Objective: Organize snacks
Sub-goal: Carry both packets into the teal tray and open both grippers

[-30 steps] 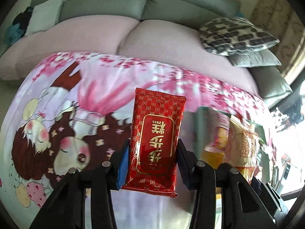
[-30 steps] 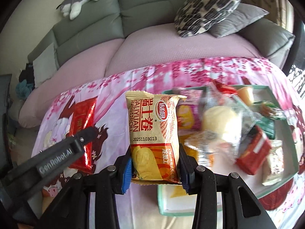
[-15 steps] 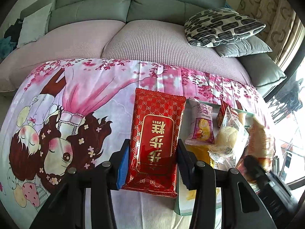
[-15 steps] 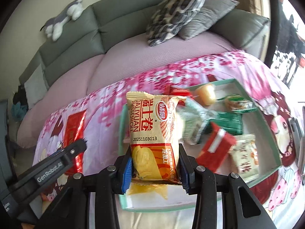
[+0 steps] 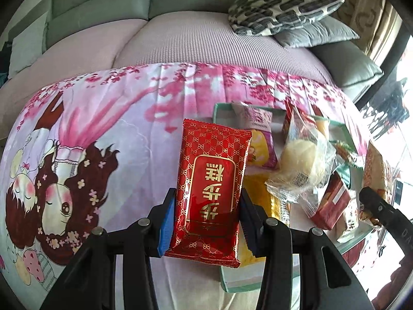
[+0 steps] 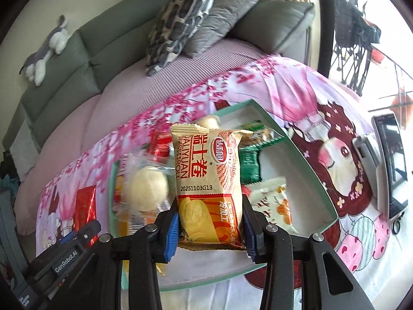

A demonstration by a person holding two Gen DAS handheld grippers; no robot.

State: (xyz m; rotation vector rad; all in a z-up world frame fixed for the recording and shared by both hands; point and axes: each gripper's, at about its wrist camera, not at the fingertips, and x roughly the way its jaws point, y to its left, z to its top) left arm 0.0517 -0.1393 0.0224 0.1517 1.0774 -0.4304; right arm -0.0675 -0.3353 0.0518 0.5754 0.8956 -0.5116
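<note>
**Both grippers hold a snack pack over the tray**

The left gripper (image 5: 206,217) is clamped on a red foil snack pack with a gold pattern and gold characters (image 5: 210,193), its blue-edged pads pressing the pack's two long sides low in the frame centre. The pack stands upright between the fingers, at the left edge of the pale green shallow tray (image 5: 219,108) that fills the right half of the left wrist view.

The right gripper (image 6: 209,227) is closed on a tan and orange snack pack with red lettering (image 6: 206,178), held upright in the middle of its frame above the tray (image 6: 296,142).

In the tray lie other snacks: a round pale bun in a clear plastic wrapper (image 6: 144,188) at centre left, a green packet (image 6: 249,165) just right of the held pack, and a white packet with orange print (image 6: 273,201) at lower right.

The tray sits on a pink cartoon-printed cloth (image 6: 322,98) spread over a surface in front of a grey-green sofa (image 6: 77,59) with a black-and-white patterned cushion (image 6: 180,18). A grey and white plush toy (image 6: 49,49) lies on the sofa back at upper left. A phone on a stand (image 6: 389,160) is at the right edge.
</note>
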